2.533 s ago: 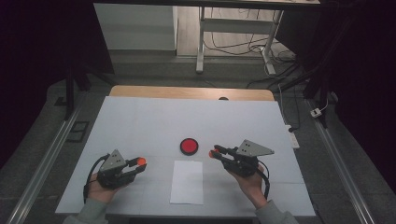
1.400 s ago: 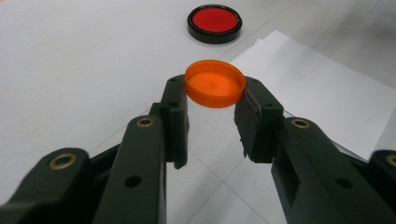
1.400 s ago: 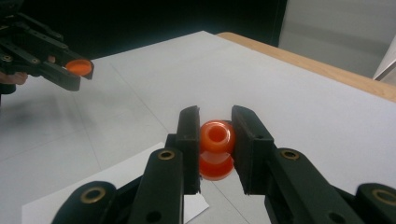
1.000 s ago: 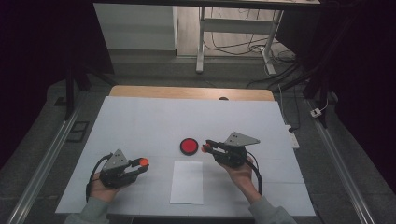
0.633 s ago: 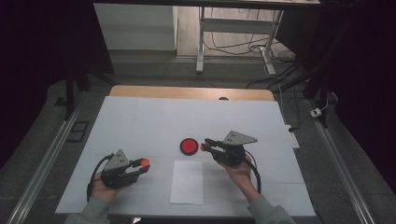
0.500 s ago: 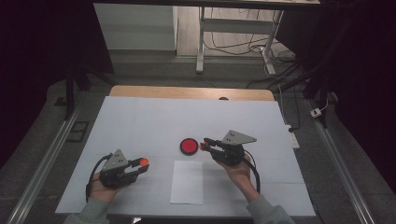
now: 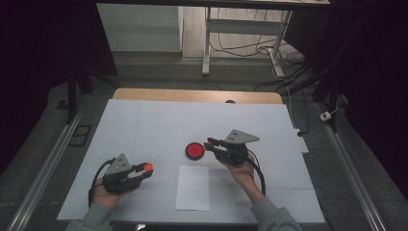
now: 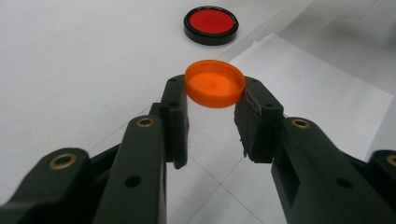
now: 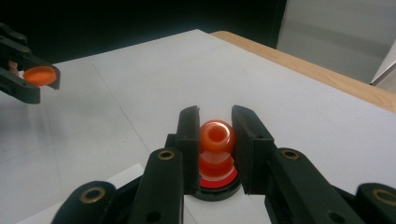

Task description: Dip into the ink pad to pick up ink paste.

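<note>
The left gripper (image 8: pixel 212 100) held an orange cap (image 8: pixel 215 83) flat between the tips of its two black jaws, which were closed against the cap's rim on either side. Ahead of those jaws and a little to their left, a red disc in a black rim (image 8: pixel 211 24) lay on the white table cover (image 8: pixel 70 70), well apart from the cap. A white sheet of paper (image 8: pixel 308 93) lay ahead of the jaws and to their right.

The right gripper (image 9: pixel 215 135) was clamped on a small orange bottle (image 9: pixel 216 136), its open mouth facing back toward the camera; the jaws pressed on it from both sides. The bottle hung just above the red disc (image 9: pixel 218 179), which sat directly beneath the jaw tips. Whether the bottle touched the disc could not be told.

From above, the left gripper (image 7: pixel 143 169) sat toward the near left of the table with the cap (image 7: pixel 148 167) at its tip, and the right gripper (image 7: pixel 211 144) reached to the edge of the disc (image 7: pixel 195 150). The paper (image 7: pixel 193 187) lay between the two hands.
</note>
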A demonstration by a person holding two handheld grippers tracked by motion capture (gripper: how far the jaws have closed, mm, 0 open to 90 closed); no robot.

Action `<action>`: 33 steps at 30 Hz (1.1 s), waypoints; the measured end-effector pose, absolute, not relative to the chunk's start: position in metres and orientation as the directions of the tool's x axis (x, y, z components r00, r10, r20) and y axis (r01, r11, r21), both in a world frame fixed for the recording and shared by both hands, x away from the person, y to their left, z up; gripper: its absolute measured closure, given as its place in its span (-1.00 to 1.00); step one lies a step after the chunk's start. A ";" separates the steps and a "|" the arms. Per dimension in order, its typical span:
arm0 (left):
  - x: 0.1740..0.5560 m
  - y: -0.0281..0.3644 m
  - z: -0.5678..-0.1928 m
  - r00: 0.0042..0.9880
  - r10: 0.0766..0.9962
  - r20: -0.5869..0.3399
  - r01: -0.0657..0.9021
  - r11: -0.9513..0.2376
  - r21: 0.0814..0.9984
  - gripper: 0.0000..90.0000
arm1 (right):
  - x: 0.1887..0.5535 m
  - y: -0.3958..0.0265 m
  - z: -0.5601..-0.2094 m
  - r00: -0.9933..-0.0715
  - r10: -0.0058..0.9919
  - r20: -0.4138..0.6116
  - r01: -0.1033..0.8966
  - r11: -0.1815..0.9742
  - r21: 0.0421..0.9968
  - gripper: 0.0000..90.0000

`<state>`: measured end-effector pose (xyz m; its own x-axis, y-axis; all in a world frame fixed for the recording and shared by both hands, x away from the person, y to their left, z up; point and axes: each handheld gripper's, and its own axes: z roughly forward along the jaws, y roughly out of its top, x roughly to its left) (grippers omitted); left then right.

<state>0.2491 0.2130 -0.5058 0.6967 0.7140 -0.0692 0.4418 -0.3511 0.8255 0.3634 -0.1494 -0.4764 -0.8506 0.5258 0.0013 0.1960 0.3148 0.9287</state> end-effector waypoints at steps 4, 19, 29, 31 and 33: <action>0.248 0.213 -0.506 0.692 0.719 -0.067 0.442 -0.347 0.827 0.45 | 0.370 -0.146 -0.479 -0.848 0.530 0.009 0.206 0.314 0.927 0.61; 0.249 0.211 -0.506 0.693 0.718 -0.057 0.437 -0.356 0.826 0.45 | 0.389 -0.133 -0.487 -0.848 0.527 0.051 0.261 0.333 0.906 0.61; 0.251 0.210 -0.508 0.697 0.715 -0.060 0.442 -0.361 0.821 0.46 | 0.395 -0.115 -0.494 -0.859 0.510 0.043 0.274 0.388 0.880 0.61; 0.251 0.210 -0.508 0.699 0.712 -0.062 0.442 -0.363 0.820 0.45 | 0.395 -0.112 -0.497 -0.860 0.510 0.035 0.275 0.405 0.872 0.61; 0.251 0.210 -0.508 0.700 0.712 -0.062 0.443 -0.364 0.819 0.46 | 0.396 -0.110 -0.499 -0.860 0.510 0.032 0.279 0.415 0.866 0.61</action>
